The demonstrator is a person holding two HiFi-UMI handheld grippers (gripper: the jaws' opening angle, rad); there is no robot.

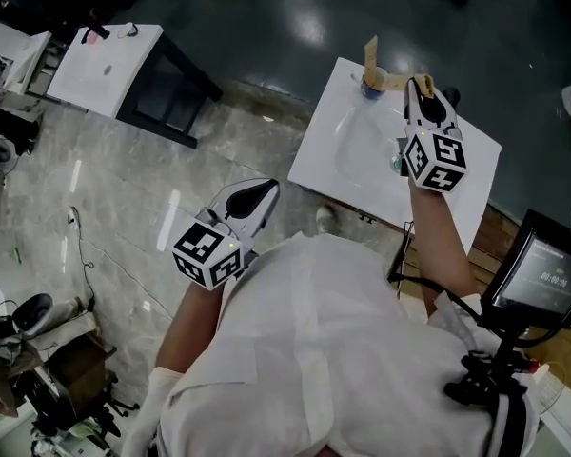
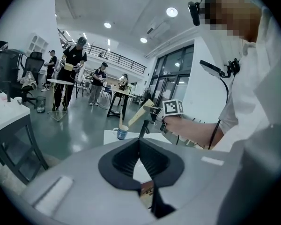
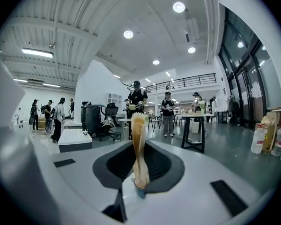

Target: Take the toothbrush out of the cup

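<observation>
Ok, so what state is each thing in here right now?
Left hand-held gripper: shut, empty.
Right hand-held gripper: shut on the toothbrush.
Toothbrush: tilted, lower end at the mouth of the cup.
Cup: upright on the table.
Second toothbrush: standing in the cup.

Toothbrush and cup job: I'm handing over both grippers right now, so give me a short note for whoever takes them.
Left gripper: shut, empty, held by the torso, off the white countertop.
Right gripper: shut on the wooden toothbrush, which slants from it toward the blue cup.
Cup: at the countertop's far corner; a second tan handle stands upright in it.
Done: toothbrush gripped and tilted; I cannot tell whether its end has cleared the rim.
Left: lift it fully clear of the cup.
</observation>
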